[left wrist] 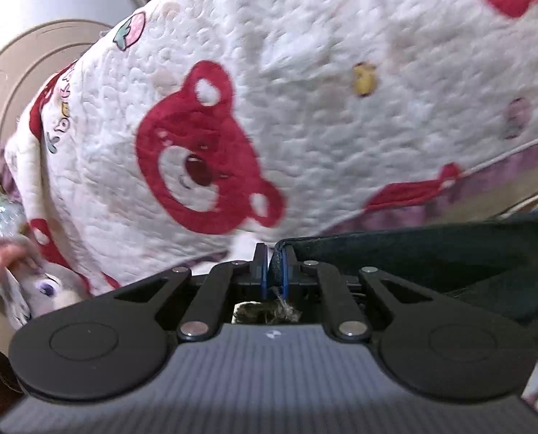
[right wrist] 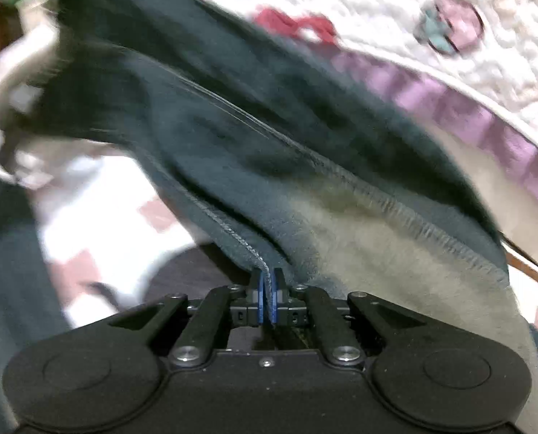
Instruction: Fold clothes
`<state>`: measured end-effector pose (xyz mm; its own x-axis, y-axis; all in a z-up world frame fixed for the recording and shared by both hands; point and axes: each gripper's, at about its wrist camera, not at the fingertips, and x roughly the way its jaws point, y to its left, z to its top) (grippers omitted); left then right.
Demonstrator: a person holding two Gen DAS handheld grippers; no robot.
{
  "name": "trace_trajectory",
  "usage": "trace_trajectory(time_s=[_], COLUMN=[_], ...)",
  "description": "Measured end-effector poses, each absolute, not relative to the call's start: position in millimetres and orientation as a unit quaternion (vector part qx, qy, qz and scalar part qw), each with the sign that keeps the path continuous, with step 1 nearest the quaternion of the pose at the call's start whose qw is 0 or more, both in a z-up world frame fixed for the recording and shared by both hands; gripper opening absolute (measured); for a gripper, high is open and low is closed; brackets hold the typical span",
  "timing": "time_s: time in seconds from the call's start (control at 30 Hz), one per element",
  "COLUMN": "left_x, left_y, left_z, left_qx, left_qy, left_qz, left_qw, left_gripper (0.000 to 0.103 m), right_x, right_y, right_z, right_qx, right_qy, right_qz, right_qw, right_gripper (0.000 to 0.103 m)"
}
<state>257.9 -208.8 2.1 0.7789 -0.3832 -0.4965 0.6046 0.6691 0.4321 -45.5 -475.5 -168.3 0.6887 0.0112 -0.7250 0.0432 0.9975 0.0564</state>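
A dark teal fleece garment [right wrist: 269, 115] with stitched seams hangs in front of the right wrist camera. My right gripper [right wrist: 267, 280] is shut on its hemmed edge, and the cloth stretches up and to the left from it. In the left wrist view my left gripper [left wrist: 273, 253] is shut on another edge of the same dark garment [left wrist: 413, 253], which runs off to the right. Both views are blurred by motion.
A white quilted blanket [left wrist: 305, 90] with red bear faces and a purple border covers the bed behind; it also shows in the right wrist view [right wrist: 449, 36]. A plush toy [left wrist: 48, 289] lies at the lower left. A beige round object [left wrist: 15, 72] stands at the far left.
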Motion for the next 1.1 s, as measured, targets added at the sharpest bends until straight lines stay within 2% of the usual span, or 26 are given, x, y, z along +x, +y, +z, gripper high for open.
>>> trace_trajectory(time_s=[0.1, 0.17, 0.33, 0.43, 0.53, 0.57, 0.6, 0.63, 0.73, 0.87, 1.1], left_x=[289.8, 301.5, 290.9, 280.4, 275.3, 275.1, 275.0, 275.1, 272.6, 264.7, 238.7], left_y=[-221.8, -229.0, -236.7, -238.0, -237.4, -236.9, -236.1, -234.9, -231.2, -222.2, -230.0], left_z=[-5.0, -22.6, -64.2, -77.2, -79.9, -79.7, -79.7, -80.0, -83.5, -94.0, -125.7], left_qx=[0.31, 0.333, 0.378, 0.397, 0.402, 0.4, 0.397, 0.392, 0.376, 0.327, 0.289], left_qy=[0.208, 0.223, 0.237, 0.228, 0.217, 0.215, 0.214, 0.215, 0.219, 0.257, 0.295], left_qz=[-0.25, -0.229, -0.226, -0.223, -0.221, -0.221, -0.222, -0.223, -0.245, -0.313, -0.318], left_qw=[0.893, 0.887, 0.866, 0.861, 0.862, 0.863, 0.864, 0.867, 0.866, 0.854, 0.853], left_gripper=[0.007, 0.007, 0.007, 0.007, 0.007, 0.007, 0.007, 0.007, 0.007, 0.008, 0.008], right_x=[-67.5, -76.5, -75.8, -75.2, -93.0, -102.1, -111.6, -122.6, -156.4, -217.9, -271.3], right_y=[-452.7, -447.5, -433.9, -433.3, -450.6, -467.1, -484.5, -505.2, -568.7, -673.9, -774.6], right_z=[-134.8, -129.6, -174.1, -202.7, -181.3, -167.2, -154.8, -147.9, -128.8, -133.0, -151.6], right_qx=[0.0, 0.019, 0.046, 0.066, 0.109, 0.13, 0.148, 0.158, 0.186, 0.248, 0.303], right_qy=[0.398, 0.408, 0.449, 0.472, 0.439, 0.417, 0.398, 0.393, 0.377, 0.372, 0.361], right_qz=[0.056, 0.084, 0.1, 0.096, 0.11, 0.103, 0.087, 0.043, -0.094, -0.283, -0.422], right_qw=[0.916, 0.909, 0.887, 0.874, 0.885, 0.894, 0.901, 0.905, 0.903, 0.848, 0.774], right_gripper=[0.006, 0.006, 0.006, 0.014, 0.02, 0.028, 0.048, 0.055, 0.055, 0.056, 0.057])
